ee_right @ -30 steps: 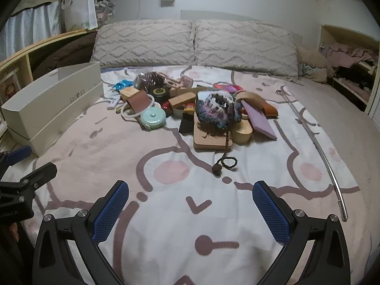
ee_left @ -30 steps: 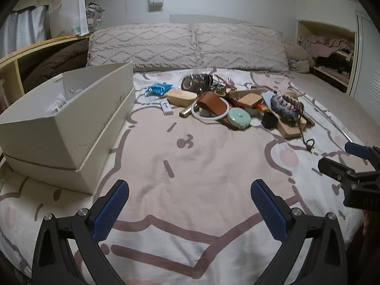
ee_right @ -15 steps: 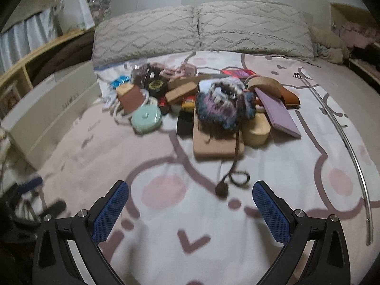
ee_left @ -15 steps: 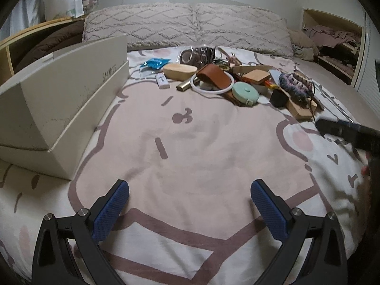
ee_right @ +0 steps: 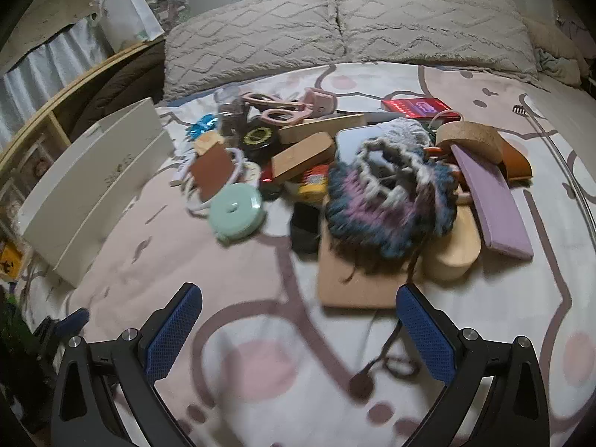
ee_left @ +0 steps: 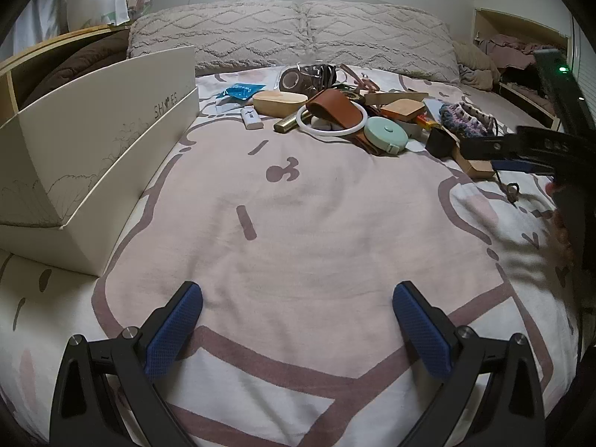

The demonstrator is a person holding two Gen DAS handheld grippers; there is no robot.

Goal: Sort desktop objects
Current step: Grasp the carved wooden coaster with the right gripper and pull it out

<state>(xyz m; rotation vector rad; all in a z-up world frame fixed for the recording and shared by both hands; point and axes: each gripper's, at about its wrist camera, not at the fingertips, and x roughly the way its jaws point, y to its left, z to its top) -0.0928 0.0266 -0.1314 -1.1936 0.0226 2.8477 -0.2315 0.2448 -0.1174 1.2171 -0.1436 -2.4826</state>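
A heap of small objects lies on the pink patterned bedspread [ee_left: 316, 231]: a mint round tape measure [ee_right: 236, 210], a knitted blue-purple pouch [ee_right: 391, 201] on a tan board [ee_right: 354, 283], a brown leather piece [ee_left: 335, 110], a white ring [ee_left: 331, 130], a purple flat case [ee_right: 491, 205], and wooden blocks. My right gripper [ee_right: 298, 327] is open, just short of the tan board, with nothing between its fingers. My left gripper [ee_left: 298, 327] is open over bare bedspread, well short of the heap. The right gripper [ee_left: 521, 149] also shows at the right edge of the left wrist view.
A white shoe box [ee_left: 93, 141] with its raised lid stands at the left of the bed. Two pillows [ee_left: 298, 37] line the headboard. A thin metal rod [ee_right: 558, 156] lies along the right side. Shelves [ee_left: 521, 56] flank the bed.
My right gripper has moved forward toward the heap, which now looms larger in its view. My left gripper has moved forward a little. Both have stayed open.
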